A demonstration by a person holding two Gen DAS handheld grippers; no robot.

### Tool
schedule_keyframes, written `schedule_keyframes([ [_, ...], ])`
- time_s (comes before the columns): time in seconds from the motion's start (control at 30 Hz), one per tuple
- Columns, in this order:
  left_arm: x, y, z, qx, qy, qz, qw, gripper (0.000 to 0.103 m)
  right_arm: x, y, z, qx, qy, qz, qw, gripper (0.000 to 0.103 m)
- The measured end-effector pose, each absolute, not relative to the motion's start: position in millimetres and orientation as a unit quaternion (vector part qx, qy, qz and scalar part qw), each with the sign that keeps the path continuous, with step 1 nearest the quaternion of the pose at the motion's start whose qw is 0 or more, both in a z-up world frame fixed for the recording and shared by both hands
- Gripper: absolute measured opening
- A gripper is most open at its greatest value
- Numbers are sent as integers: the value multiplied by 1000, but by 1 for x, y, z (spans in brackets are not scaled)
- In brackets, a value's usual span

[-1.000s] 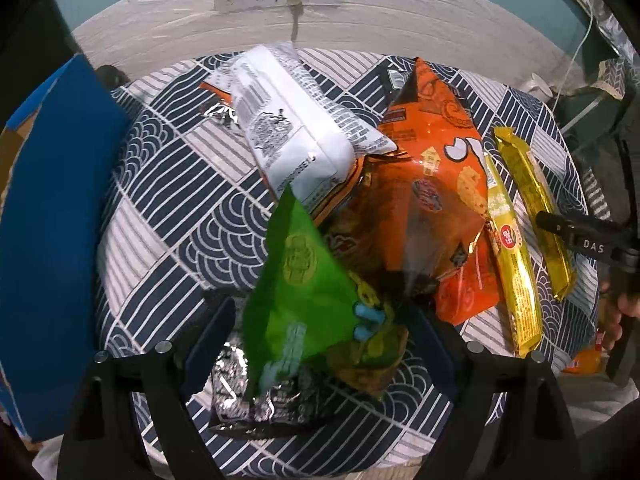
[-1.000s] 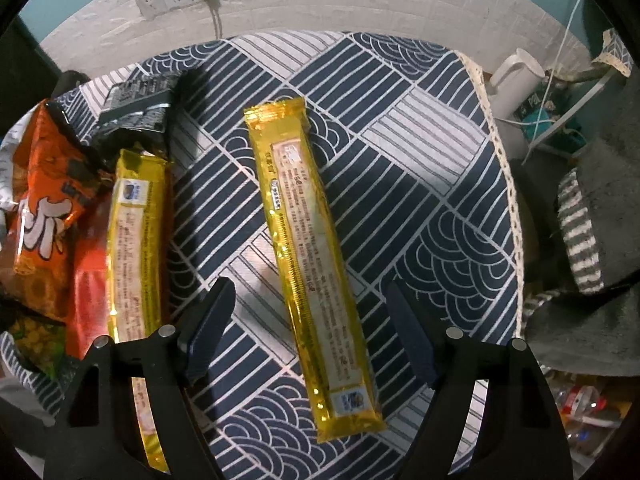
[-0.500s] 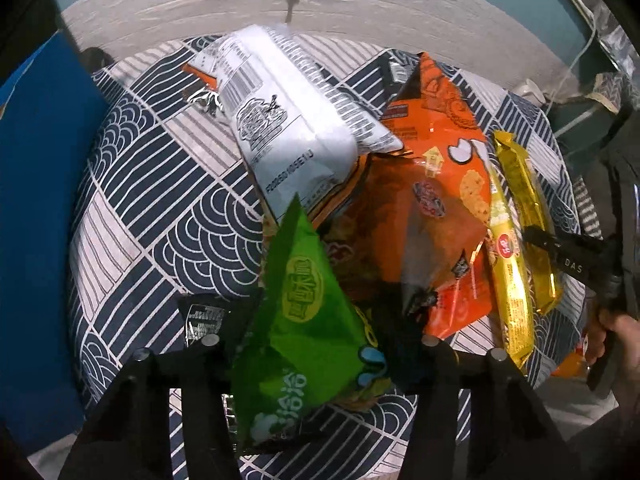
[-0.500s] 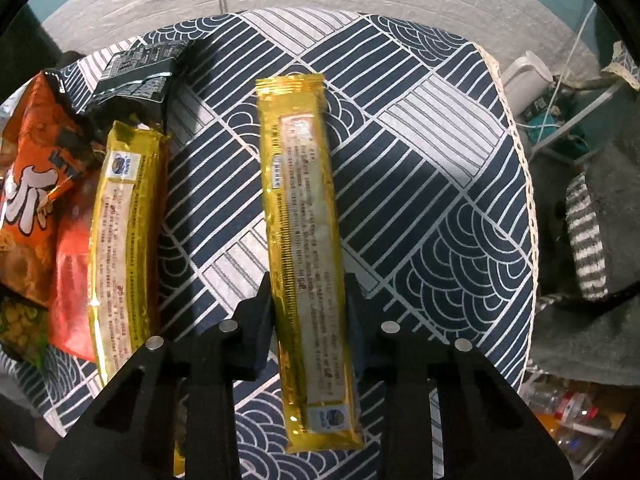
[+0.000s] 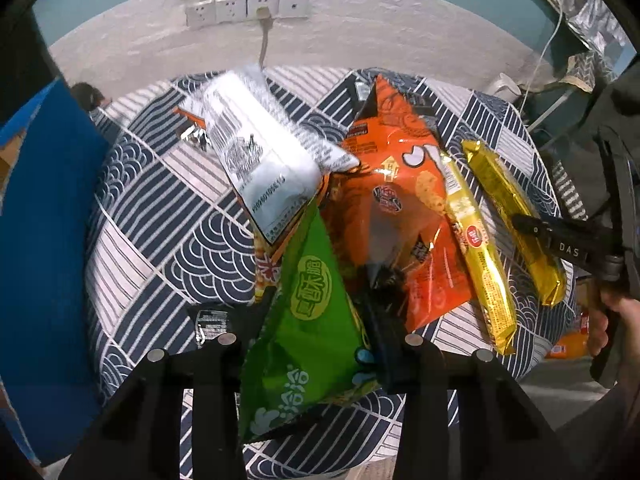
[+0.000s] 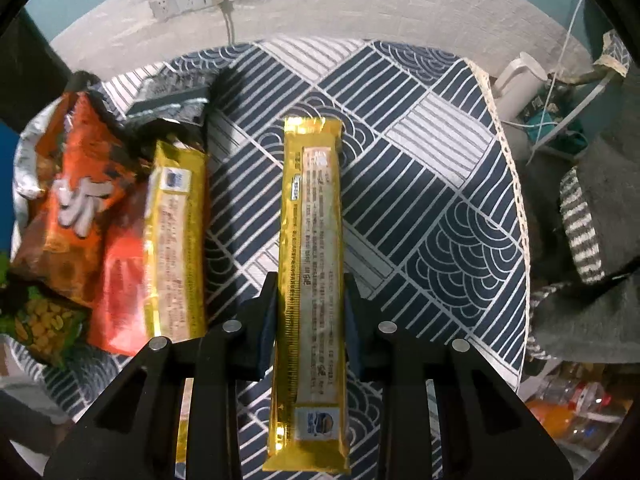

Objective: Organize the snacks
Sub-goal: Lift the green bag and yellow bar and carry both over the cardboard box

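My left gripper (image 5: 320,320) is shut on a green snack bag (image 5: 312,328) and holds it raised above the patterned tablecloth (image 5: 168,208). Behind it lie a white bag (image 5: 260,160) and an orange bag (image 5: 400,208). My right gripper (image 6: 310,304) is shut on a long yellow snack bar (image 6: 312,264), also visible in the left wrist view (image 5: 516,216). A second yellow bar (image 6: 176,248) lies to its left, beside the orange bag (image 6: 76,200).
A blue box (image 5: 40,260) stands at the table's left edge. A black packet (image 6: 172,92) lies at the back of the pile. A white kettle (image 6: 516,84) and clutter sit beyond the table's right edge (image 6: 516,208). Wall sockets (image 5: 248,8) are behind.
Both grippers closed: the left on the green bag and lifted it, the right on the yellow bar, which now lies straight between the fingers.
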State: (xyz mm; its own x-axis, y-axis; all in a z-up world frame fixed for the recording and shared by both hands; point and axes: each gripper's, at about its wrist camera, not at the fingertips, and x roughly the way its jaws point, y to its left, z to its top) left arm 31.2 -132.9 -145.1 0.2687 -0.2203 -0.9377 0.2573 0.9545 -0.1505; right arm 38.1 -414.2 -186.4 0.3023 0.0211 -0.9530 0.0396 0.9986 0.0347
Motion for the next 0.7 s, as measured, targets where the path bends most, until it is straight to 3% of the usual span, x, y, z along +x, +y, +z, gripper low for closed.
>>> schedule_keyframes([
  [0.7, 23, -110, -80, 27, 524, -140, 839, 41, 9, -379, -102, 40, 525, 29, 850, 28],
])
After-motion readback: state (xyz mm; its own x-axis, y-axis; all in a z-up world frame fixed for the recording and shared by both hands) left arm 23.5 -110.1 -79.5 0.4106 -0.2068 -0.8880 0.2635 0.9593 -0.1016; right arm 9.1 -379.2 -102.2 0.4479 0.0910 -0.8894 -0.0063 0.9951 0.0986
